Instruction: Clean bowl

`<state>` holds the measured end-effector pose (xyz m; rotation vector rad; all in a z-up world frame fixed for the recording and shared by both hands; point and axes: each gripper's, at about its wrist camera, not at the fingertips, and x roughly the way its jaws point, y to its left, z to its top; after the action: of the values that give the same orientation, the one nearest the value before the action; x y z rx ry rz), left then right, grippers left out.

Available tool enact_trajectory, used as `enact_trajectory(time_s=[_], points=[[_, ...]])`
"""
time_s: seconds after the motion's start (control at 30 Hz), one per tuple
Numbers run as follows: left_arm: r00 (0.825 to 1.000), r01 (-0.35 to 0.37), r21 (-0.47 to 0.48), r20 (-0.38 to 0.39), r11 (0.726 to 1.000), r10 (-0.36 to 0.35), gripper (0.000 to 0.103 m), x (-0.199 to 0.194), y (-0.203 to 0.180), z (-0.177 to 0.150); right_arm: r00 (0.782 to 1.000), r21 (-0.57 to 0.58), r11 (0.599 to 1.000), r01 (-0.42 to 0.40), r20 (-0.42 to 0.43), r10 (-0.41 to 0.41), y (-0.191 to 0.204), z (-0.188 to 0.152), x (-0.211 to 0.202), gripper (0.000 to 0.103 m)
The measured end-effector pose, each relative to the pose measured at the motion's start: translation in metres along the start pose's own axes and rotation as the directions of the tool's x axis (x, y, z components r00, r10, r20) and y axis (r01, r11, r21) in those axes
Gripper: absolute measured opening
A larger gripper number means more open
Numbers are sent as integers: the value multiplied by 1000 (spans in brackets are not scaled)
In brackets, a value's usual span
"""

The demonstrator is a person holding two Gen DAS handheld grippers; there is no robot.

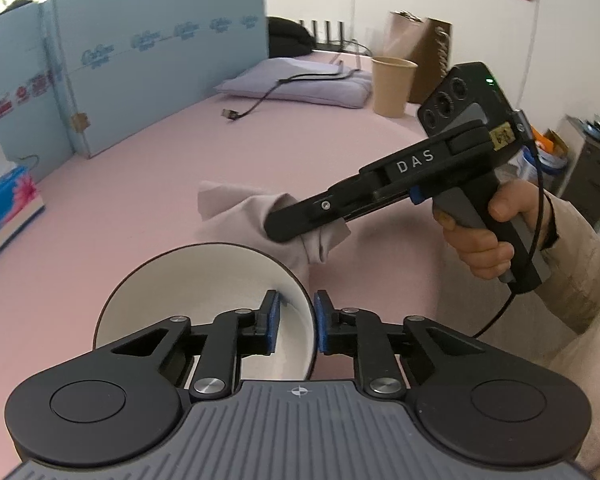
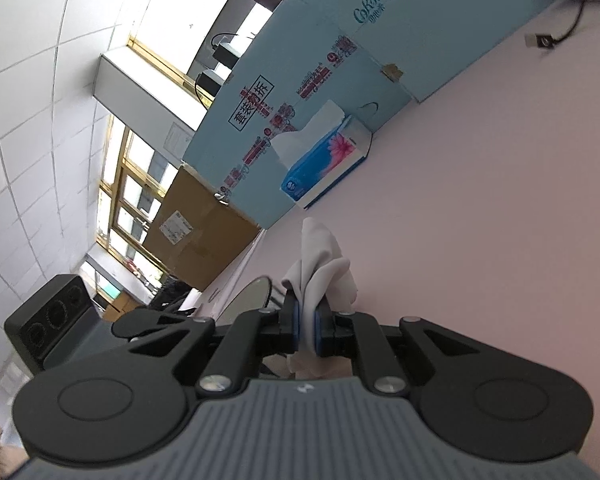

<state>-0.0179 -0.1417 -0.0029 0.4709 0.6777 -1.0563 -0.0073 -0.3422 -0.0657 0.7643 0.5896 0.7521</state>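
A round white ceramic bowl with a thin dark rim [image 1: 204,292] sits on the pink bench [image 1: 148,184], tipped so its opening faces up and away; nothing shows inside it. The left gripper [image 1: 296,320] is clenched on the bowl's near right wall, one blue pad inside and one outside the rim. Just beyond the bowl's far right edge, the right gripper [image 1: 300,228] grasps a crumpled beige cloth [image 1: 252,208], which hangs just above the rim, apart from it as far as this view lets one judge. A hand [image 1: 480,240] in a beige sleeve grips that tool's handle. In the right wrist view the cloth [image 2: 320,268] bunches between the blue pads of the right gripper [image 2: 307,328], with the bowl [image 2: 248,296] edge-on to its left.

Well beyond the bowl stands a brown paper cup [image 1: 392,86]; its contents are hidden. Far left of the bowl lies a blue tissue box [image 1: 4,208] with a white tissue sticking out.
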Motion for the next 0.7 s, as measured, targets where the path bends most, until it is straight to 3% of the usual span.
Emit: enact_trajectory(time_s=[0.33,0.7], points=[[1000,-1,6,-15,1000,1,15,-13,-2,-12,989,90,985,-145,22,144,-2,-7,-10,11],[1000,-1,4,-18,1000,1,17,-20,1,-26,994,91,991,-101,-19,103,-7,-1,16,11]])
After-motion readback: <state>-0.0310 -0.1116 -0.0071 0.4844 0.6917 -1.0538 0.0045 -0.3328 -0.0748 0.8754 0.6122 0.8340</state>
